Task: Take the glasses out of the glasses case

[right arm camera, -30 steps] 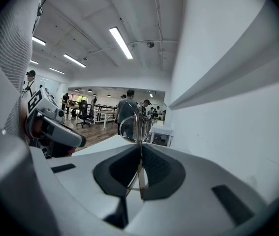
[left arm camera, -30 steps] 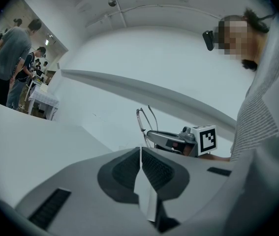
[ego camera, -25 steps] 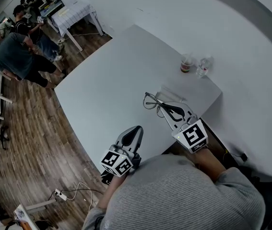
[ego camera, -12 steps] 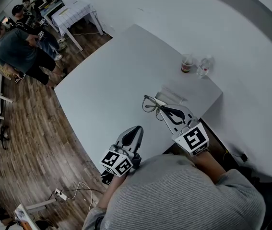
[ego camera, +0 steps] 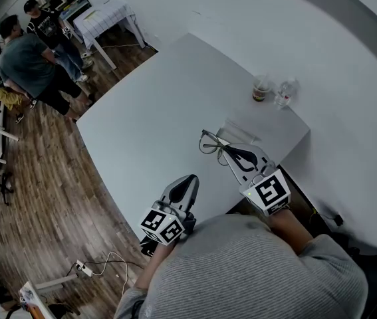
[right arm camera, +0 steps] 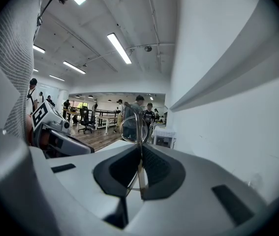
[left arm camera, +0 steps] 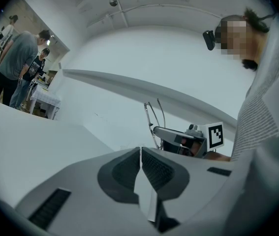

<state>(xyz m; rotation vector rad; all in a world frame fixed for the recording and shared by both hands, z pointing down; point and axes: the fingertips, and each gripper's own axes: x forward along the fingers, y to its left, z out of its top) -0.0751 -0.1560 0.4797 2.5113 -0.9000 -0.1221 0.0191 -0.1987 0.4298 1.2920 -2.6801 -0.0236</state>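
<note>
White table (ego camera: 155, 105) holds the glasses case (ego camera: 241, 133) near its right side. Your right tool (ego camera: 226, 151) is pinching the thin frame of the glasses (ego camera: 209, 142), and they are out of the case, just beside it. Your left tool (ego camera: 189, 180) is closed on nothing, near the table's front edge.

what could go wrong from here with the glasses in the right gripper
1. The right gripper is shut on only a thin part of the frame of the glasses, so they may swivel, slip out, or bend under the pinch.
2. The left gripper is shut and empty, off by the near edge of the table, so nothing backs up the hold if the glasses drop.
</note>
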